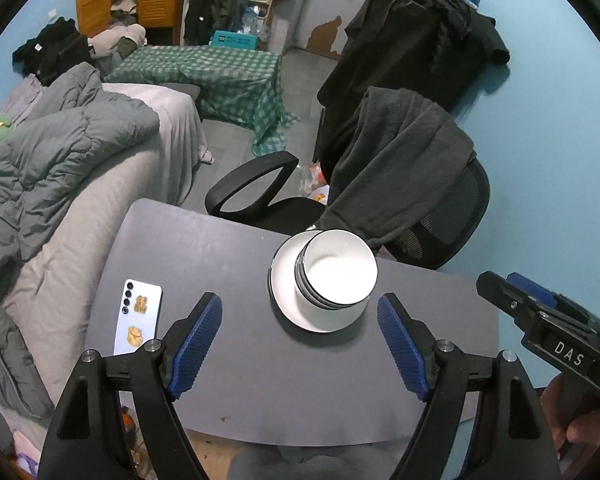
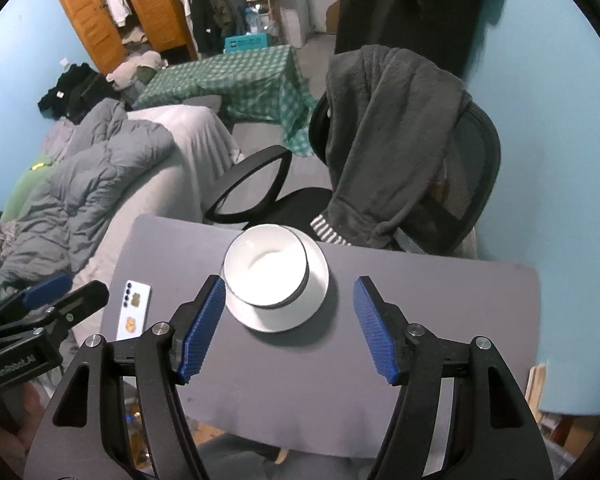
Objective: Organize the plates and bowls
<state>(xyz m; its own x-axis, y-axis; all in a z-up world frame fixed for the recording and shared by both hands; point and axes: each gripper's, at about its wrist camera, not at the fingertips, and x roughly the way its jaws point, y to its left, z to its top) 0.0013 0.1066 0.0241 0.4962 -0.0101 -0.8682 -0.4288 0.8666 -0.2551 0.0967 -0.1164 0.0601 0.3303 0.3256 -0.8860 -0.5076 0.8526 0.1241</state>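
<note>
A stack of white bowls with dark rims [image 1: 338, 272] sits on a white plate [image 1: 286, 276] near the far edge of the grey table [image 1: 204, 256]. The bowl stack [image 2: 264, 270] and plate [image 2: 314, 284] also show in the right wrist view. My left gripper [image 1: 300, 312] is open and empty, held above the table just in front of the stack. My right gripper [image 2: 289, 294] is open and empty, held in front of the plate. Each gripper shows at the edge of the other's view: the right one [image 1: 540, 316] and the left one [image 2: 48, 304].
A white phone [image 1: 138, 316] lies face down at the table's left edge. A black office chair [image 1: 420, 200] draped with a dark grey garment stands right behind the table. A bed with a grey duvet [image 1: 52, 168] runs along the left.
</note>
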